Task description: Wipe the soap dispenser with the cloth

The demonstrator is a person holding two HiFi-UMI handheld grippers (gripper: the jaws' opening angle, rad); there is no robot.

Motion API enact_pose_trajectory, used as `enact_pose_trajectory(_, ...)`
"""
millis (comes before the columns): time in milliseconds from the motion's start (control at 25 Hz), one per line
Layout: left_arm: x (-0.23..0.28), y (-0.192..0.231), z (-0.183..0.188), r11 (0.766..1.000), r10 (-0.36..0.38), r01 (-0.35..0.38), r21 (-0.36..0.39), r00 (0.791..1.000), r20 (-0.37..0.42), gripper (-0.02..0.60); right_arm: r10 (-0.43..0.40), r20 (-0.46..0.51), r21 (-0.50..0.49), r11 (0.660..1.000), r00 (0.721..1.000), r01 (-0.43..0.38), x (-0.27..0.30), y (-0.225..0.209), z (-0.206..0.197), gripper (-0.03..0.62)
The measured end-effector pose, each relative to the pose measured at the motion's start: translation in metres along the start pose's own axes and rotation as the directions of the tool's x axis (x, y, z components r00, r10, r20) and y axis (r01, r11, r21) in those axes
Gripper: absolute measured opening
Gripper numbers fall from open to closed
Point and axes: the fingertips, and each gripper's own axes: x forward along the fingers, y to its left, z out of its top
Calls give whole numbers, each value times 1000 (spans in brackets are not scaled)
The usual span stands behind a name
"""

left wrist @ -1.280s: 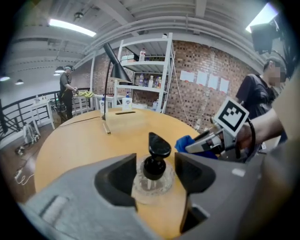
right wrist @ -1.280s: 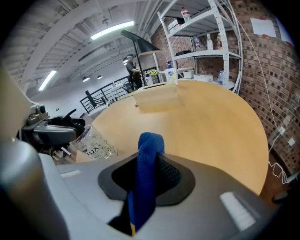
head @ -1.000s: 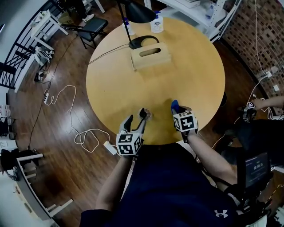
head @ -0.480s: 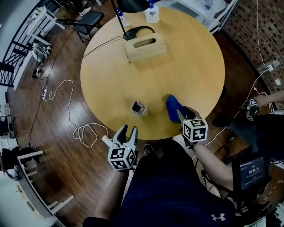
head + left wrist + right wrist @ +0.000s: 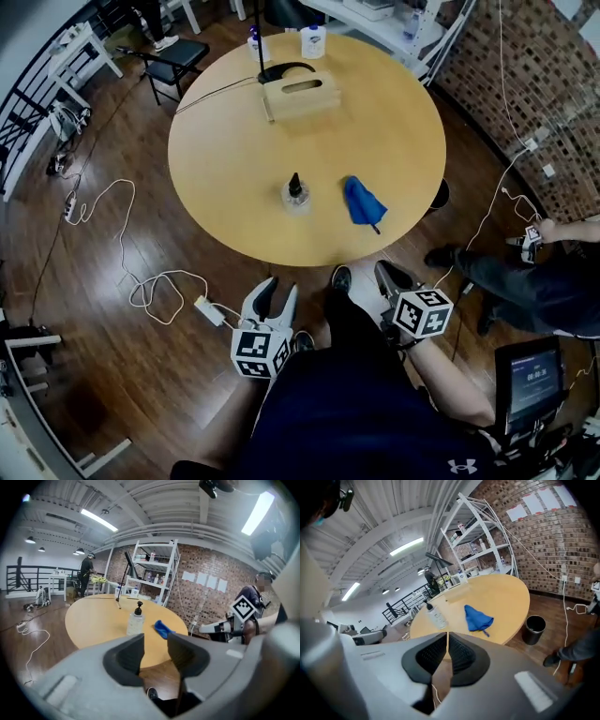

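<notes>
Pale wood makes up the round surface (image 5: pixel 234 169), which fills the upper middle of the head view. Near the middle of it the soap dispenser (image 5: pixel 295 192) stands upright, clear with a black pump. The blue cloth (image 5: pixel 362 203) lies crumpled just to its right and does not touch it. Along the surface's top edge sit a wooden box (image 5: pixel 300 97), a black lamp base (image 5: pixel 286 72) and a white bottle (image 5: pixel 313 41).

Around it is a dark plank floor (image 5: pixel 112 356), with white cables (image 5: pixel 155 281) looping at the lower left. A black chair (image 5: pixel 183 52) is at the upper left and a brick wall (image 5: pixel 544 75) at the upper right. A white shelf (image 5: pixel 157 573) stands against that wall. A black bin (image 5: pixel 534 629) stands on the floor below the surface's right edge.

Both grippers are held off the surface, at the bottom of the head view and well apart from dispenser and cloth. The left gripper (image 5: pixel 278 292) has its fingers closing, with a gap between them and nothing in it. The right gripper (image 5: pixel 387 275) has its fingers closing to a thin slit, all but together, on nothing.
</notes>
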Motion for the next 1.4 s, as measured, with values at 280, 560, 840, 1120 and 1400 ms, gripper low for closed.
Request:
enact_pose_trajectory(280, -68, -32, -23, 995, -102, 101, 18, 994, 44, 146, 77, 76, -138, 988, 994, -66, -57, 94, -24, 18)
enact_pose_trajectory(560, -94, -60, -7, 991, -125, 120, 59, 987, 105, 143, 100, 204, -302, 953, 974, -34, -107, 127, -3, 18)
enact_pose_trajectory(840, -100, -111, -6, 992, -123, 118, 50, 987, 101, 137, 133, 207, -310, 948, 969, -64, -139, 114, -5, 18)
enact_pose_trajectory(1120, -108, -124, -30, 993, -74, 65, 103, 994, 86, 137, 162, 202, -279, 955, 966, -102, -149, 99, -28, 18)
enact_pose_trajectory(1400, -115, -137, -42, 993, -39, 31, 117, 997, 68, 133, 214, 208, -291, 945, 955, -148, -157, 99, -33, 18)
